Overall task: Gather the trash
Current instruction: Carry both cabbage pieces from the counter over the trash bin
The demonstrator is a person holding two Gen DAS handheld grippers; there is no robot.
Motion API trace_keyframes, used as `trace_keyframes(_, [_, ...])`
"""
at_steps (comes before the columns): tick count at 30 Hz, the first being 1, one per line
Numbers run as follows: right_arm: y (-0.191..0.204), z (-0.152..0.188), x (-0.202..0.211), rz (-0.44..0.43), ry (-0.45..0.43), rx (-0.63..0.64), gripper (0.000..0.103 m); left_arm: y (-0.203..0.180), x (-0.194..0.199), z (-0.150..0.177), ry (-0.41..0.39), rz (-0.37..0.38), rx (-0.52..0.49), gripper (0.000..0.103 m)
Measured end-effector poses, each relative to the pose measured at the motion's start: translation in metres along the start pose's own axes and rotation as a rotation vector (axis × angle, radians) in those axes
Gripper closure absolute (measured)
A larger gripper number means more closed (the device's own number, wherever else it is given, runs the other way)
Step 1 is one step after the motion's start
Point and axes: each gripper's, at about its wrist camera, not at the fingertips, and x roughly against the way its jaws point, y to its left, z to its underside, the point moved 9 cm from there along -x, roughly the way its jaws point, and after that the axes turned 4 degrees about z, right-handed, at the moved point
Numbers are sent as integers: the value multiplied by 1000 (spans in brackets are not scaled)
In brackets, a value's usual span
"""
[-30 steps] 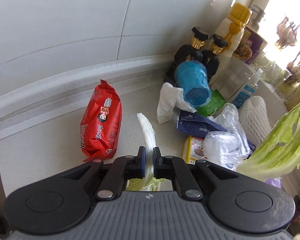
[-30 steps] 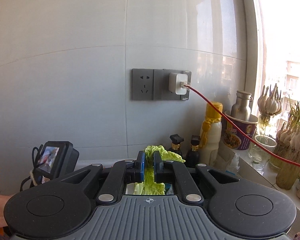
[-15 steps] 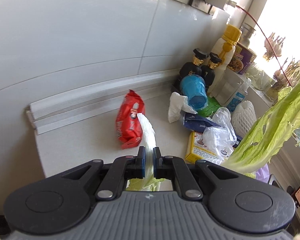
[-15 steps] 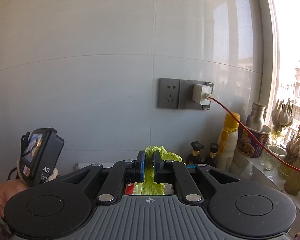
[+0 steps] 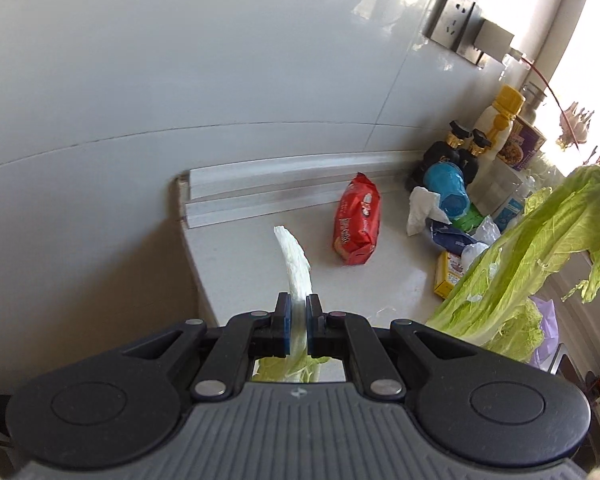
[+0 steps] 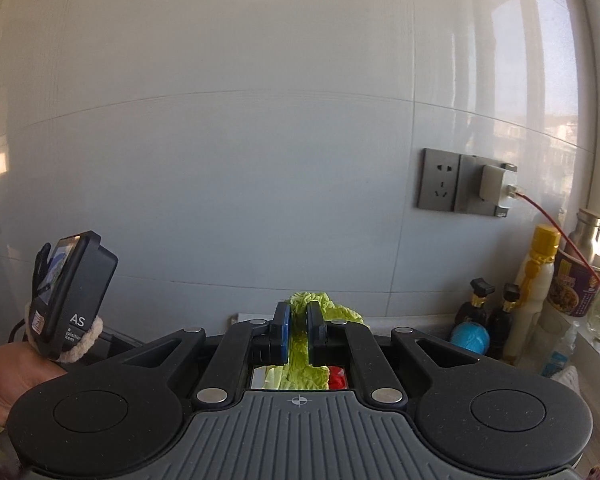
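Note:
My left gripper [image 5: 298, 312] is shut on a pale cabbage leaf [image 5: 294, 264] whose white stalk sticks out forward above the counter. My right gripper [image 6: 299, 322] is shut on a green cabbage leaf [image 6: 300, 350]; the same leaf [image 5: 512, 264] hangs large at the right of the left wrist view. On the counter lie a red snack packet [image 5: 356, 220], a crumpled white tissue [image 5: 420, 210], a dark blue wrapper [image 5: 450, 236], a clear plastic bag [image 5: 480, 240] and a yellow box [image 5: 448, 274].
A blue cup [image 5: 450, 190] lies on its side before two dark bottles [image 5: 454, 152] and a yellow-capped bottle [image 5: 500, 120]. The counter [image 5: 240, 268] ends at a left edge by the tiled wall. A socket with charger [image 6: 496, 190] and red cable sits on the wall. A hand [image 6: 8, 376] holds the other device at left.
Both grippers have pulled back and leftward from the trash pile, still gripping their leaves. The counter's left edge and the wall socket have come into the left view.

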Motion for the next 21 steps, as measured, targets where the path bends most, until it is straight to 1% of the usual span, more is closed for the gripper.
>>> trace_keyframes(8, [53, 17, -16, -89, 51, 27, 96, 52, 23, 26, 5, -56, 86, 97])
trace_keyframes(13, [83, 33, -28, -149, 91, 45, 96, 79, 29, 47, 28, -89, 139, 97])
trace_keyframes(21, [126, 72, -51, -234, 194, 60, 96, 121, 17, 99, 111, -142, 227, 97])
